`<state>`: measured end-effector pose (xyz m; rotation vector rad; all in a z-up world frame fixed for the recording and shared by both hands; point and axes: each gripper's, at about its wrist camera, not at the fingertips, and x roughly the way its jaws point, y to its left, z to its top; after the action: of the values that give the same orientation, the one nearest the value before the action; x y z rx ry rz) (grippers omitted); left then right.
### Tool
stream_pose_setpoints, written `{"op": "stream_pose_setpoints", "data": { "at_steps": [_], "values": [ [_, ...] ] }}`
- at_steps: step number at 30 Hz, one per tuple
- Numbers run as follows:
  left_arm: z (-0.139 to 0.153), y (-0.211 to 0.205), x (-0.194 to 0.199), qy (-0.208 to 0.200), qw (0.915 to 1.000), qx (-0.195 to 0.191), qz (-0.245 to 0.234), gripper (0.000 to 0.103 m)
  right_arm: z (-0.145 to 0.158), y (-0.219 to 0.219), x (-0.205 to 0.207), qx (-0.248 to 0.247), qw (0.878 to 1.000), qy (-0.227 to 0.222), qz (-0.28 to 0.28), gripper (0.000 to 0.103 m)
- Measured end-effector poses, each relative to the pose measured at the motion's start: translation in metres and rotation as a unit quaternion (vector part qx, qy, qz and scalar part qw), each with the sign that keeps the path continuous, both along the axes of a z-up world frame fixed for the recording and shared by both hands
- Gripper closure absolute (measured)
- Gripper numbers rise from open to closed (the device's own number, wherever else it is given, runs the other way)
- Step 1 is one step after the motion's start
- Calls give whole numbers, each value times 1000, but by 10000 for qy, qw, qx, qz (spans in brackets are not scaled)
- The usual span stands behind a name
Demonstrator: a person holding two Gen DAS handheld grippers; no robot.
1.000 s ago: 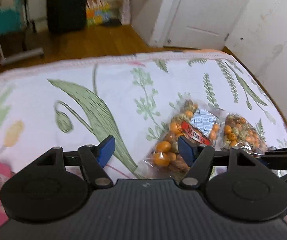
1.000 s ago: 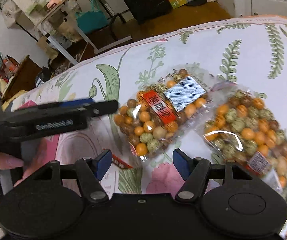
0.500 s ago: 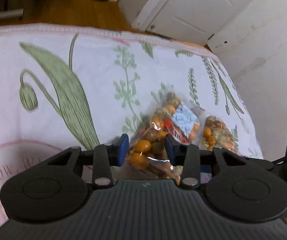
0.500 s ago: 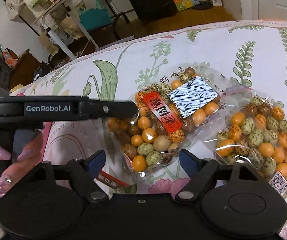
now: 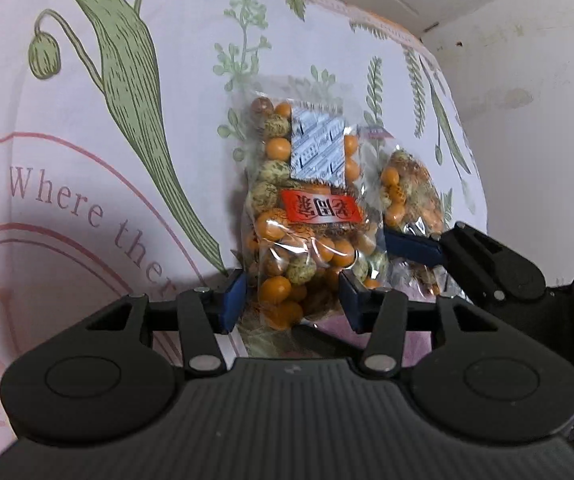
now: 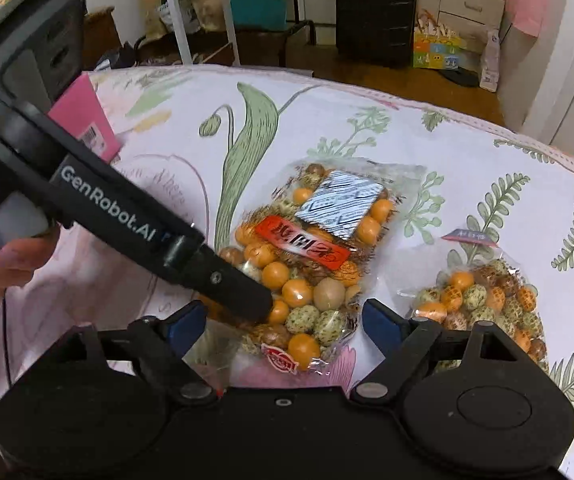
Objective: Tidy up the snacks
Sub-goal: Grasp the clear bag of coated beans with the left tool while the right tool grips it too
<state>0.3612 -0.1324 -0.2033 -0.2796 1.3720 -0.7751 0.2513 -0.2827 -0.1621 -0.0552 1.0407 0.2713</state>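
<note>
A clear bag of orange and speckled coated nuts with a red label (image 5: 311, 216) lies on the floral bedspread (image 5: 87, 120); it also shows in the right wrist view (image 6: 311, 256). My left gripper (image 5: 293, 298) has its blue pads against both sides of the bag's near end. In the right wrist view the left gripper's fingers (image 6: 231, 288) press on that end. My right gripper (image 6: 285, 320) is open, its pads either side of the same bag without touching it. A second nut bag (image 6: 487, 300) lies to the right, and shows in the left wrist view (image 5: 411, 196).
A pink box (image 6: 83, 120) lies at the bed's far left. Beyond the bed are a black suitcase (image 6: 375, 12), a teal bag (image 6: 259, 4), a metal rack and a colourful box (image 6: 435, 52) on the wood floor. A white wall (image 5: 527, 100) borders the bed's right side.
My left gripper moved forward and closed onto the near end of the red-label bag. My right gripper swung in closer behind the same bag, still open.
</note>
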Motion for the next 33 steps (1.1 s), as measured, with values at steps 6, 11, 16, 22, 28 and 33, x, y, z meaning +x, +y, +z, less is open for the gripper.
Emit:
{"op": "stream_pose_setpoints", "data": {
  "at_steps": [6, 11, 16, 22, 28, 33],
  "values": [
    [9, -6, -6, -1095, 9935, 198, 234, 48, -12, -2, 10, 363, 9989, 61, -303, 0],
    [-8, 1, 9, -461, 9974, -350, 428, 55, -21, 4, 14, 374, 9965, -97, -736, 0],
    [-13, -2, 8, -230, 9980, -400, 435, 55, -31, 12, 12, 31, 9960, -466, -764, 0],
    [-1, -11, -3, -491, 9979, -87, 419, 55, -23, 15, 8, 34, 9952, -384, -897, 5],
    [10, -15, -16, -547, 9975, 267, 363, 55, -16, 15, 0, 157, 9960, -194, -860, 7],
    [25, -9, -30, -617, 9962, 480, 375, 55, -7, 16, -13, 545, 9944, -125, -901, 7]
  ]
}}
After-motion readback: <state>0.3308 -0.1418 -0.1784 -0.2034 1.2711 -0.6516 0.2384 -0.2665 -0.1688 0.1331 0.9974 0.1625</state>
